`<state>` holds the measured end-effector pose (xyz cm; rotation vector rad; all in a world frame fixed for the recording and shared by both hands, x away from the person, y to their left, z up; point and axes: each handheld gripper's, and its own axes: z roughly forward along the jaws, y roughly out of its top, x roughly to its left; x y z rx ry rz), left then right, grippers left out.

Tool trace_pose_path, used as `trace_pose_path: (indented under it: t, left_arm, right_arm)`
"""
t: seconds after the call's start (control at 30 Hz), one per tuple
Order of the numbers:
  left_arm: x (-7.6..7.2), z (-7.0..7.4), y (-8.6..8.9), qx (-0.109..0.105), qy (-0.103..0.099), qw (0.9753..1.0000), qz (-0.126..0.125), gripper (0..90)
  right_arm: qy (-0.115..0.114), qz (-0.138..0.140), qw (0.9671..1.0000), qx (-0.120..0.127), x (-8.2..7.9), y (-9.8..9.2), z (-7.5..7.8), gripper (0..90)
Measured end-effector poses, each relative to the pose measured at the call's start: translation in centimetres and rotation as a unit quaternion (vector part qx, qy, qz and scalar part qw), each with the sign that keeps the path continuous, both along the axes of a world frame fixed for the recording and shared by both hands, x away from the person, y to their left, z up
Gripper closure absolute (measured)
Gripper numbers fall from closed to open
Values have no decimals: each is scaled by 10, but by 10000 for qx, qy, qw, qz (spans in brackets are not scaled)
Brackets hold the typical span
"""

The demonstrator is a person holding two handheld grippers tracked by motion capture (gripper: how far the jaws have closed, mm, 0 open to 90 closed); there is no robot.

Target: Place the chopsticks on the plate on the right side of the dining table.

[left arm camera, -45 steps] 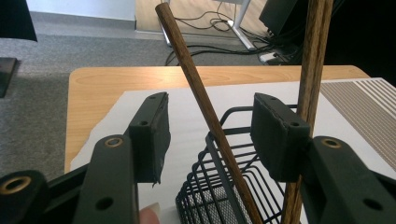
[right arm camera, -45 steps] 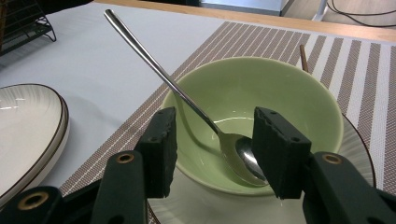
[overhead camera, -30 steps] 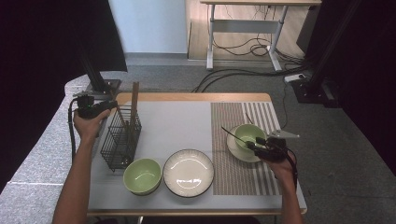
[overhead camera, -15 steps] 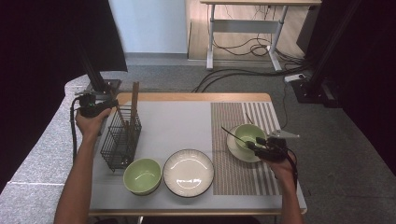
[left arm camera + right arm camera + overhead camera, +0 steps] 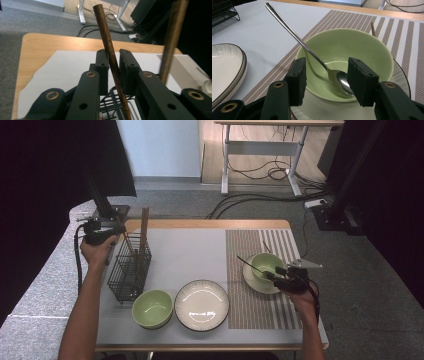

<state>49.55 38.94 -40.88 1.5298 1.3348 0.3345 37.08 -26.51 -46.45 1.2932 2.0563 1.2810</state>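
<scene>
A person stands at a bench (image 5: pixel 200 252) with a gripper in each hand. The left gripper (image 5: pixel 113 62) has its jaws closed around a dark wooden chopstick (image 5: pixel 110 50), which rises tilted from a black wire basket (image 5: pixel 129 270) at the bench's left side. A second chopstick (image 5: pixel 172 40) stands in the same basket, just beside the first.

The right gripper (image 5: pixel 325 80) hovers at the near rim of a green bowl (image 5: pixel 352 47), its jaws spread apart and holding nothing. A metal spoon (image 5: pixel 312 53) rests in that bowl, handle leaning out over the rim toward the basket. The bowl sits on a saucer (image 5: pixel 252 282) on a striped placemat (image 5: pixel 260 305).

Between basket and placemat lie a second green bowl (image 5: pixel 152 307) and a white plate (image 5: pixel 201 305).
</scene>
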Motion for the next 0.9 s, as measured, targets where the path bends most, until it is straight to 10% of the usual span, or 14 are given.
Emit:
trace_pose_path:
  t: [0.2, 0.43, 0.9]
  left_arm:
    - [-12, 10, 1, -232, -211, 9995, -55, 821]
    - [-26, 23, -6, 109, -332, 9994, 24, 825]
    - [-9, 18, 1, -291, -251, 9993, 4, 843]
  right_arm:
    - [-23, -1, 10000, 12, -1, 1, 1, 501]
    - [-52, 18, 10000, 2, -2, 3, 2, 500]
    - [-42, -46, 10000, 9, -1, -1, 1, 500]
